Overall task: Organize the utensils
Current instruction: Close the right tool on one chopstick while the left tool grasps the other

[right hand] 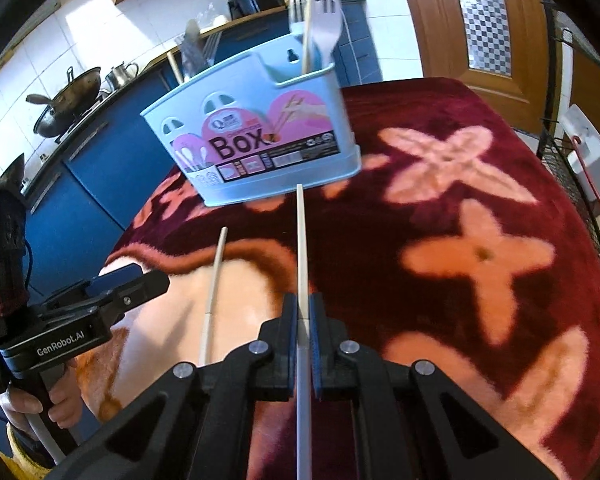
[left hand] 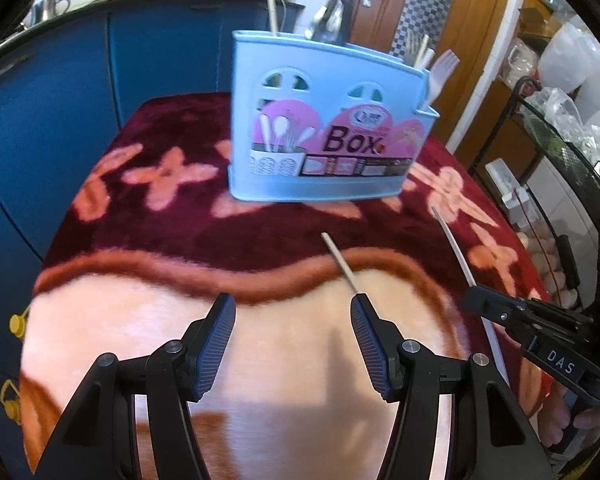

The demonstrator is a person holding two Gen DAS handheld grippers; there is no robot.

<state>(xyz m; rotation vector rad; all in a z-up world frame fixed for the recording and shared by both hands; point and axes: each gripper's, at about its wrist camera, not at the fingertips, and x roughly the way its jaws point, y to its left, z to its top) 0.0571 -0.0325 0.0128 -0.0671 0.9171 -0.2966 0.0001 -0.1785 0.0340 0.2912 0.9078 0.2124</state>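
Now, by line:
Right gripper (right hand: 304, 312): clamped on a chopstick (right hand: 301, 240), pads pressed to its sides, tip aimed at the foot of the box (right hand: 260, 148).
Left gripper (left hand: 292, 320): jaws apart, nothing between; hovers over the blanket (left hand: 180, 352), well short of the box.
Loose stick (left hand: 339, 261): lies flat on the blanket, nearer than the box, just beside the left gripper's right finger (left hand: 370, 344).
Box: upright at the far side of the blanket; forks (right hand: 320, 20) and sticks already stand in its right-hand end compartment, more utensils at the other end.
Step, by judgement: held stick bound for a compartment of the box; loose stick probably next.
Risk, tilt: grip sits far back along the stick, most of the length out in front; could swing or slide between the pads on lifting.
Risk, aim: tip low against the box wall; a push without raising first could shove or tip the light box.
Risk, slot: end compartment crowded; tip could snag on a fork and skid off.
Risk, loose stick: thin, sunk in soft pile; pads could close on fleece instead.
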